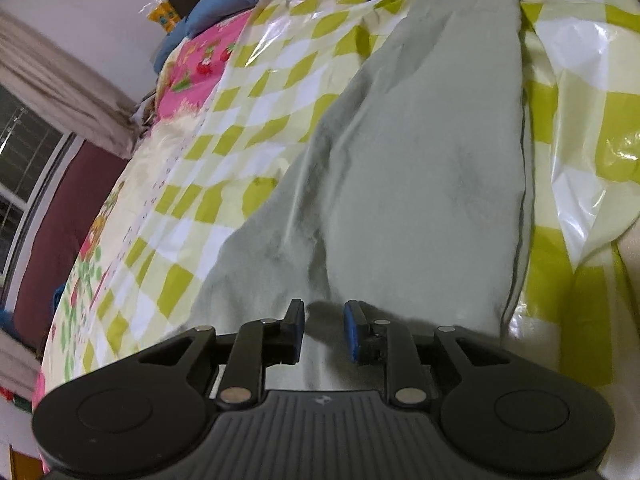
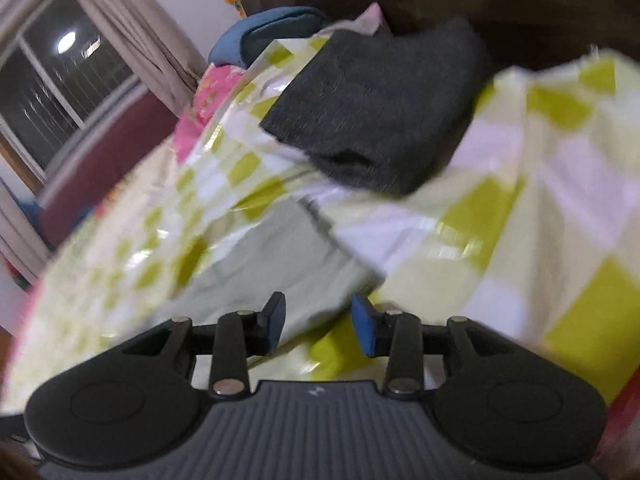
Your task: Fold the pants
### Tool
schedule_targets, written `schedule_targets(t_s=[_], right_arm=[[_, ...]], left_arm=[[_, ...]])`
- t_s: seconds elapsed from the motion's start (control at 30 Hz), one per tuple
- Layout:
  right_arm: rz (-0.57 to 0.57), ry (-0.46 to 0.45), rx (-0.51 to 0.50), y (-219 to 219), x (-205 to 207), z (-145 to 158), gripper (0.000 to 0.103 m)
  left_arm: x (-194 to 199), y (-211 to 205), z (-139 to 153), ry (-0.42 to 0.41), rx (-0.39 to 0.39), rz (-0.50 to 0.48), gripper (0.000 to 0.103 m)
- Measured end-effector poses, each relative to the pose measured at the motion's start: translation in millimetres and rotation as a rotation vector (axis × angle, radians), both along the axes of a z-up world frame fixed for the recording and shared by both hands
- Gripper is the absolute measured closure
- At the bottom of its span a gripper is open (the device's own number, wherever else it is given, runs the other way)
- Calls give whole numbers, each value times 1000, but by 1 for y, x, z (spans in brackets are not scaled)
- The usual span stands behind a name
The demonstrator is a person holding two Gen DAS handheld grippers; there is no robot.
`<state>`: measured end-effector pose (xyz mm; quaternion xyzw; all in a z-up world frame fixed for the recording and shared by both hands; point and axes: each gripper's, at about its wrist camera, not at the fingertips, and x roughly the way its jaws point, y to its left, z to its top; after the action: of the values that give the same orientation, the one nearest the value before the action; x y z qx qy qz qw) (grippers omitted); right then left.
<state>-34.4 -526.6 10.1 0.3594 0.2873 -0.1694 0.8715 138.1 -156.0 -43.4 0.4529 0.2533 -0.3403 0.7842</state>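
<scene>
Pants [image 1: 420, 152] lying lengthwise on checkered sheet [image 1: 248, 120], folded leg-on-leg, ready for next fold. Left gripper [image 1: 325, 330] hovering over near end, jaws slightly apart, gripping nothing. Right gripper [image 2: 318, 324] hanging beside pants edge, jaws parted, empty.

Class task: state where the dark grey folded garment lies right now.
The dark grey folded garment lies at the far end of the green-checked sheet, just beyond the pale green pants; in the left wrist view it sits at the top edge.
</scene>
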Motion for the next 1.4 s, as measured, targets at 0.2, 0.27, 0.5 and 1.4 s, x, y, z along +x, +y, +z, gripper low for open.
schedule_targets(t_s=[0.2, 0.27, 0.5, 1.4], right_arm=[[-62, -81, 157, -5, 31, -35, 60], [-66, -113, 213, -9, 44, -42, 61], [-107, -195, 307, -2, 16, -46, 63], [-202, -239, 418, -16, 40, -68, 92]], left_arm=[[-11, -2, 2, -3, -8, 19, 66], [-13, -2, 2, -2, -9, 26, 65], [-18, 3, 5, 9, -36, 53, 64], [-23, -6, 4, 15, -79, 100, 64]])
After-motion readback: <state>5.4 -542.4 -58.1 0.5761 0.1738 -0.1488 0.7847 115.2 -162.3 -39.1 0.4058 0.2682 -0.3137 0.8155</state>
